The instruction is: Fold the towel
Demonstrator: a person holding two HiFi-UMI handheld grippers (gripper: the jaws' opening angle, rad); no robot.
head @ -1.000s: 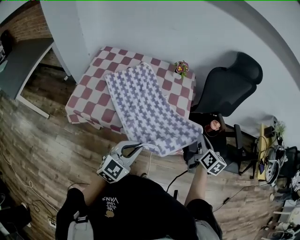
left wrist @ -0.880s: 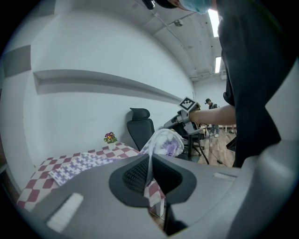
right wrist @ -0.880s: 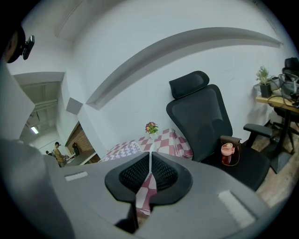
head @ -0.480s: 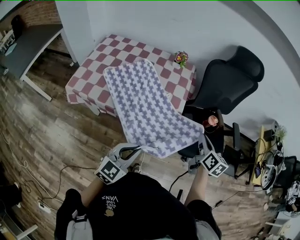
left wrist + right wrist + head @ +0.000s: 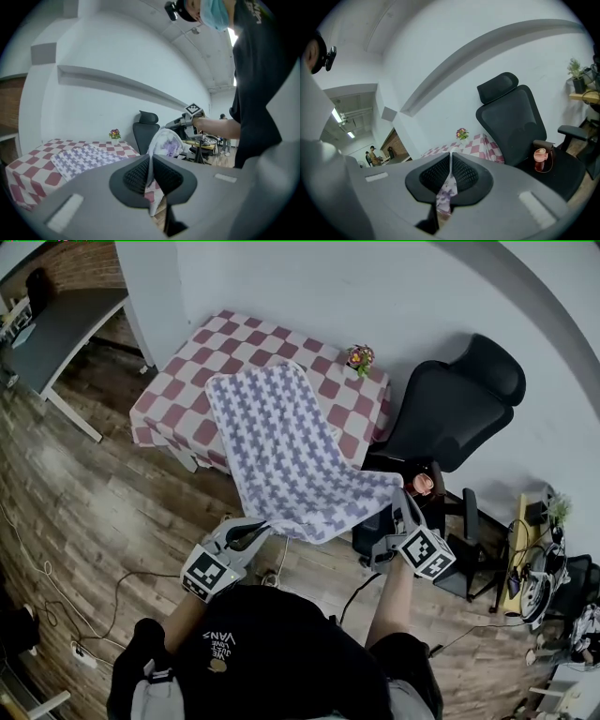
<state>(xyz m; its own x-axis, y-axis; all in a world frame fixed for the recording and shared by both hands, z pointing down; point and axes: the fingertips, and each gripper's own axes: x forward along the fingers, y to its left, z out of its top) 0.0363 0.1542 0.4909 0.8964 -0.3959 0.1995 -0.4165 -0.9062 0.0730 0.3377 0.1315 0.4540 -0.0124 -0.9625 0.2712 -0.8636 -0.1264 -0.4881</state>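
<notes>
- Head view showed a purple-and-white patterned cloth towel (image 5: 281, 446) with its far part spread on a table covered by a red-and-white checked cloth (image 5: 169, 395); its near part was held off the table edge, in the air toward the person
- The left gripper (image 5: 255, 532) was seen clamped on the towel's near left corner; in the left gripper view a thin fold of fabric was pinched between the ribbed pads (image 5: 136, 176), which were pressed together
- The right gripper (image 5: 400, 495) was clamped on the near right corner; in the right gripper view a patterned strip was seen hanging from between its closed pads
- The towel's long axis was seen to run from the far end near the wall to the raised near edge, slanting from upper left to lower right in the head view; the short near edge was strung between the two grippers
- The towel was judged light, soft and limp: no shape would be kept, and any unsupported span would sag
- The corners were judged the right holds, since an edge can be kept taut from them; a mid-edge pinch would be expected to bunch the cloth
- So thin a pinch could be lost if the towel were tugged while its far end dragged on the checked cloth
- A small pot of flowers (image 5: 360, 357) was noted near the towel's far end, not touching it, and a black office chair (image 5: 459, 399) beside the table
</notes>
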